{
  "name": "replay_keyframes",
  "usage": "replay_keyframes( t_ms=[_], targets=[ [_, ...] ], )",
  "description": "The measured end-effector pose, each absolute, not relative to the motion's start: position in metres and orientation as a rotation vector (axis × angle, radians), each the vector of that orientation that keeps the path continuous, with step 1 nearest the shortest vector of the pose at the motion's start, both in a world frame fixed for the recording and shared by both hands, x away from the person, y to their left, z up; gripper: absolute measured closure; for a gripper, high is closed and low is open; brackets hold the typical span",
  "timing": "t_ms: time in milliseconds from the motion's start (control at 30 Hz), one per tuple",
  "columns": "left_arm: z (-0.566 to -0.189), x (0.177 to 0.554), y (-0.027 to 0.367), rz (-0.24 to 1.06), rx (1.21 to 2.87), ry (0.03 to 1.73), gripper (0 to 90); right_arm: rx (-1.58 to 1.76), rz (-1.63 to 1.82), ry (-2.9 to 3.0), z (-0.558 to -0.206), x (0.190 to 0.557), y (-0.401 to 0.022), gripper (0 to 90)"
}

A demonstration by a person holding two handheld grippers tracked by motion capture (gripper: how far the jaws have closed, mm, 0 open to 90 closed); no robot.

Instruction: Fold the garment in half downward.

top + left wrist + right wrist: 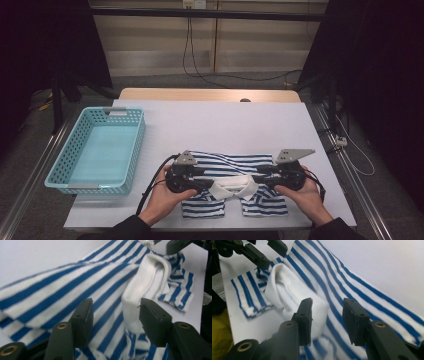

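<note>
A blue-and-white striped polo shirt (235,170) lies folded on the white table near its front edge, its white collar (232,184) facing me. My left gripper (209,186) sits at the collar's left end and my right gripper (256,180) at its right end, both pointing inward. In the left gripper view the left gripper (115,315) is open over striped cloth, the collar (147,282) resting beside its right jaw. In the right gripper view the right gripper (327,315) is open, the collar (287,290) bulging by its left jaw. Neither pair of pads presses on the cloth.
A light blue perforated basket (137,145) stands at the table's left side with nothing visible in it. The white table (225,120) stretches bare behind the shirt. Dark stands and cables run along the floor beyond both sides.
</note>
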State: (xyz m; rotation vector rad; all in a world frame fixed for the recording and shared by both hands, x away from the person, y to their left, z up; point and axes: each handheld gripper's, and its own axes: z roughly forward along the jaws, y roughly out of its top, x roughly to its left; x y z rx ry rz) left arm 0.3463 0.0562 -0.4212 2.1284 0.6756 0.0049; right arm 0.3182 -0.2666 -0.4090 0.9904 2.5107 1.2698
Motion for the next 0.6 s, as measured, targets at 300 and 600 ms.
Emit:
replay_keyframes(
  t_ms=[300, 600],
  targets=[
    [-0.427, 0.354, 0.028, 0.028, 2.200, 0.608, 52.4, 0.972, 1.206, 2.655, -0.424, 0.343, -0.245, 59.4],
    [-0.427, 0.347, 0.025, -0.024, 2.227, 0.556, 51.6, 0.942, 1.239, 2.709, -0.426, 0.334, -0.244, 62.2]
  ],
)
